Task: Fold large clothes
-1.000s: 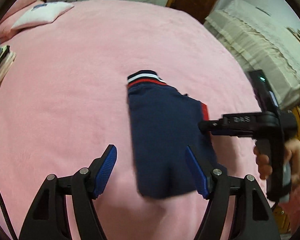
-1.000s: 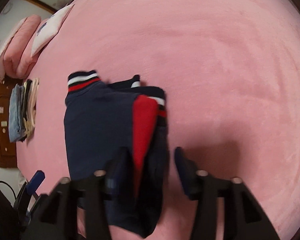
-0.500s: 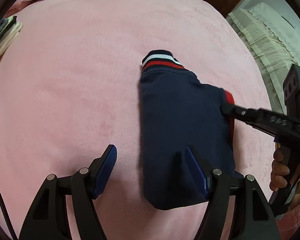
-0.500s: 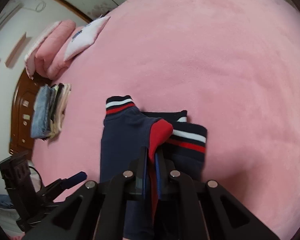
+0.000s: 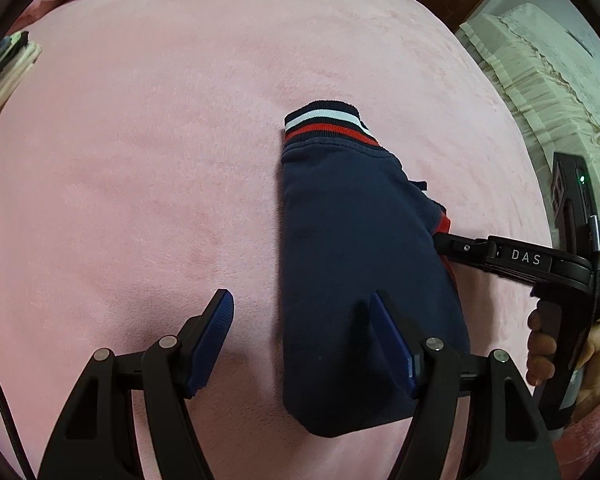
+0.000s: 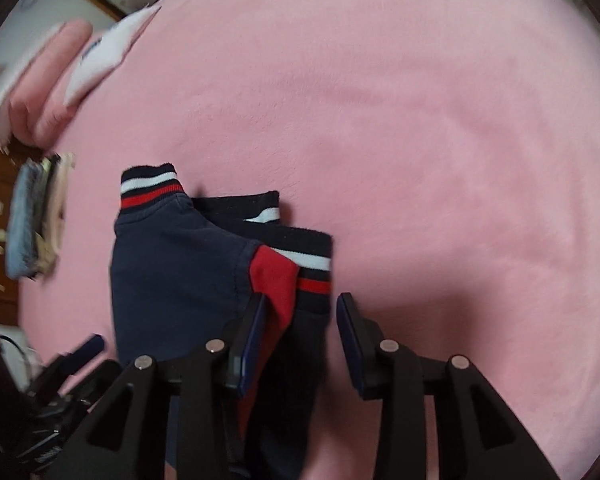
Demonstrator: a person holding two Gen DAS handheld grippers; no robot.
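The left gripper [image 5: 300, 336] hangs with its blue-padded jaws spread wide above the near end of a folded navy garment [image 5: 360, 272], one pad over the cloth, the other over bare pink bedspread [image 5: 140, 160]; neither pad presses on anything. The right gripper [image 6: 300, 336] is parting its jaws as it points down at the same garment: the garment's red panel [image 6: 274, 280] and the dark layers beside it lie between the pads, with the left pad right against the red cloth and the right pad standing clear of the fabric. From the left wrist camera, the right gripper's black arm reaches in to the garment's far edge, a hand [image 5: 556, 352] wrapped round its grip.

The garment lies flat near the middle of the bedspread, folded into a narrow stack, its striped cuff [image 5: 324, 120] in navy, white and red pointing away from both grippers. A second striped band [image 6: 312, 264] shows at the garment's right edge, beside the red panel.

Beyond the garment, at the bedspread's far left, sit a stack of folded clothes [image 6: 36, 216], a white pillow [image 6: 108, 52] and a rolled pink quilt [image 6: 44, 80], blurred in the right wrist view. To the garment's right, past the bedspread's edge, stands furniture under a cream lace cover [image 5: 540, 80].
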